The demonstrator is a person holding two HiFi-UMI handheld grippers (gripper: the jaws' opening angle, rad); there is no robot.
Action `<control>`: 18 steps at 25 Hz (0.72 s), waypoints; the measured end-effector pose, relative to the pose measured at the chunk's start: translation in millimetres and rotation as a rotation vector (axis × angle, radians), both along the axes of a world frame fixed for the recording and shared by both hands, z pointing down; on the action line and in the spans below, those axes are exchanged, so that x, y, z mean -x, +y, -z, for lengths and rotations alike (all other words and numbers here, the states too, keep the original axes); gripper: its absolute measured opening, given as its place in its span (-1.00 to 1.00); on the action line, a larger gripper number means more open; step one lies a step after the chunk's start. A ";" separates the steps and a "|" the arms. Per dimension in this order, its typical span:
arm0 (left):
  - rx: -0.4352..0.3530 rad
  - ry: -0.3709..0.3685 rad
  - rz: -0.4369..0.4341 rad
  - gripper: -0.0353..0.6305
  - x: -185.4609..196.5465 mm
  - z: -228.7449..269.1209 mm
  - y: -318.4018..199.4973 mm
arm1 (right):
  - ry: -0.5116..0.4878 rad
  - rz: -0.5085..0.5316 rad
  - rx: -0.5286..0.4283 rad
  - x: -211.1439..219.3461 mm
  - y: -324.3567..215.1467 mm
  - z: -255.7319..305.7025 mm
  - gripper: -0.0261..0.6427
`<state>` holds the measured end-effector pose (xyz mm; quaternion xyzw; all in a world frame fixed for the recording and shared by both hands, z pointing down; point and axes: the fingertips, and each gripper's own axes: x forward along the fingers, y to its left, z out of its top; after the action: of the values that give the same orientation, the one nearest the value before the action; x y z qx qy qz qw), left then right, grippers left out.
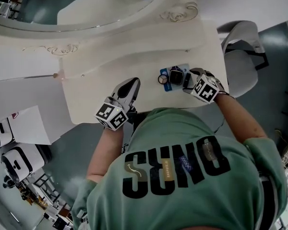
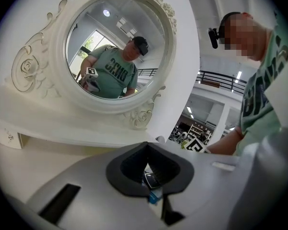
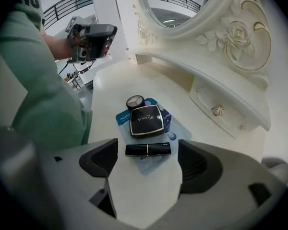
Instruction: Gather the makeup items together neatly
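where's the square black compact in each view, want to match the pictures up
Head view: the square black compact sits right of centre, near the front edge of the white table.
Left gripper view: low centre, only a dark sliver, probably it.
Right gripper view: centre, just beyond the lipstick.
Shared landmark: the oval mirror, in all three views.

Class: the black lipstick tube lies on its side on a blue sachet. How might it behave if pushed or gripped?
The lipstick tube looks rigid and glossy, so a grip could slip on it. Lying on its side, it may roll if nudged. The thin blue sachet under it would probably slide along too.
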<state>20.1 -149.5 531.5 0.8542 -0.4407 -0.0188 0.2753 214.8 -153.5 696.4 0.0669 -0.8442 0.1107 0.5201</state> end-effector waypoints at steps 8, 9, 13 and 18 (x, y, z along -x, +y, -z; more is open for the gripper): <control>0.015 -0.020 0.007 -0.88 -8.3 -0.1 10.3 | 0.068 0.084 -0.041 -3.2 3.6 -28.5 0.15; 0.014 -0.025 0.012 -0.88 -7.0 1.1 11.6 | 0.065 0.087 -0.045 -3.7 3.0 -28.9 0.12; 0.004 -0.038 0.035 -0.88 -0.9 7.3 16.6 | 0.040 0.104 -0.048 -4.6 -0.3 -19.2 0.11; -0.032 -0.030 0.054 -0.88 10.6 18.0 22.5 | -0.021 0.136 -0.105 7.6 -13.0 28.4 0.11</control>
<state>9.5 -127.0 513.5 0.8465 -0.4673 -0.0203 0.2542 207.2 -166.5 667.9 0.0355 -0.8568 0.0315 0.5135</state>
